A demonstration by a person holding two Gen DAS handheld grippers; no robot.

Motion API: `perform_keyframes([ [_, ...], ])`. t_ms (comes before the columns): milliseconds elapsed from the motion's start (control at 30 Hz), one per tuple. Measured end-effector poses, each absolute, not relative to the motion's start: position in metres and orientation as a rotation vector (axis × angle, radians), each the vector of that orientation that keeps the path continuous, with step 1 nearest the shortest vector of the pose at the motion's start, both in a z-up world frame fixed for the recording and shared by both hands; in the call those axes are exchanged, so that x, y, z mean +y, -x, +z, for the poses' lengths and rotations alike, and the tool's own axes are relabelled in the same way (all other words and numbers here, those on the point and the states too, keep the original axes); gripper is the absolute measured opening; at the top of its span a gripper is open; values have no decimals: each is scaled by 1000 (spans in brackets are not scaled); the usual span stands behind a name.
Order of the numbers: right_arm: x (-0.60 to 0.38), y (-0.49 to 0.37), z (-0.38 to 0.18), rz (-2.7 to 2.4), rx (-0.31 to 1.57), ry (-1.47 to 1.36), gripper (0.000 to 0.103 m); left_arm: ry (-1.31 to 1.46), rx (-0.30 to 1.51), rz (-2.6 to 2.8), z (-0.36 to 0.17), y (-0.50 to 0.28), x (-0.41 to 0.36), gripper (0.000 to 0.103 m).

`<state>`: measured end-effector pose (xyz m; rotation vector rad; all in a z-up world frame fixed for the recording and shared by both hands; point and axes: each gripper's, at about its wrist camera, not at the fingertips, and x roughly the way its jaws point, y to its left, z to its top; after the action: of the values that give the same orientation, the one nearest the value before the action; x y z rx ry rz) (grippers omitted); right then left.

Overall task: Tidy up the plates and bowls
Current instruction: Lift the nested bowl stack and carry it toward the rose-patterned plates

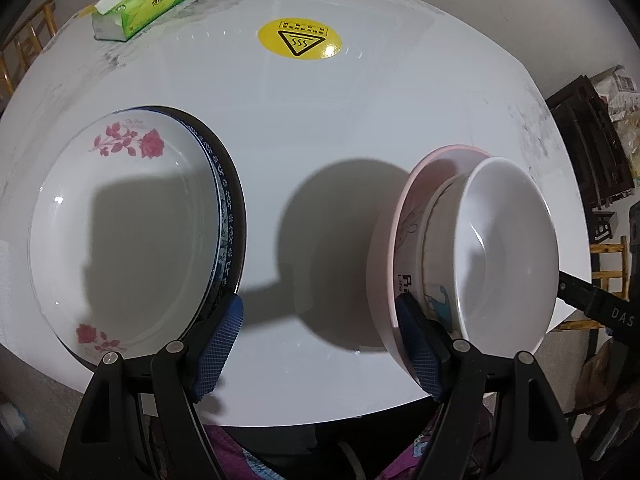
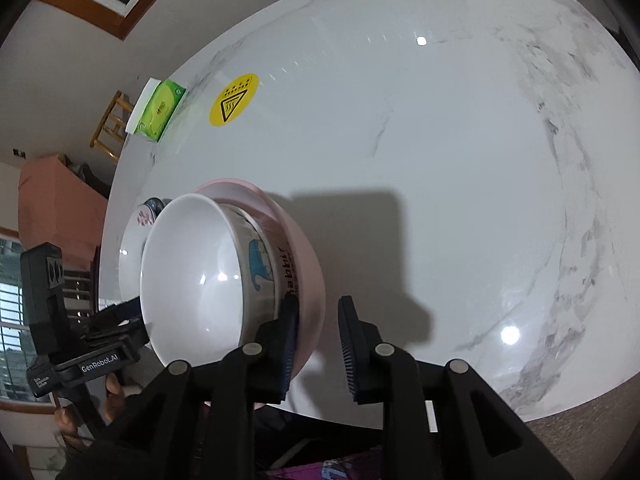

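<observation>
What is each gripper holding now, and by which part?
Nothing. The jaws of the right gripper straddle the rim of the round pink bowl without pressing it; the left gripper stands open and empty.

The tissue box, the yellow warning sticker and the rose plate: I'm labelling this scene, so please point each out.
tissue box (image 1: 156, 2), left wrist view, on its green top face.
yellow warning sticker (image 1: 300, 39), left wrist view, on the black triangle.
rose plate (image 1: 120, 224), left wrist view, on its white inner base.
</observation>
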<state>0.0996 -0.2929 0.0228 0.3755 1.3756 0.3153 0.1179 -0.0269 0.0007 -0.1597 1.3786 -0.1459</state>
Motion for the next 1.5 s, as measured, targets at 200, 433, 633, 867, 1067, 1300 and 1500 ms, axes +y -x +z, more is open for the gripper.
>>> perform_keyframes([
  [200,-292,-100,18,300,1388,-370,22,30,1388,-114,9,-117,-45,74],
  [433,-292,-94,18,342,1382,-380,15,241,1329,-116,3,-116,-25,60],
  [633,-283,-94,22,343,1375,-334,15,170,1273,-181,16,-116,-50,7],
  [867,-283,-91,22,347,1356,-341,15,289,1270,-225,13,-118,-35,9],
  [1067,-281,-91,22,346,1359,-324,15,324,1277,-235,11,-118,-30,9],
  [1300,-283,-93,19,330,1385,-360,17,312,1305,-212,8,-121,-33,15],
  [1500,-284,-86,21,346,1332,-353,15,274,1274,-234,10,-117,-38,9],
])
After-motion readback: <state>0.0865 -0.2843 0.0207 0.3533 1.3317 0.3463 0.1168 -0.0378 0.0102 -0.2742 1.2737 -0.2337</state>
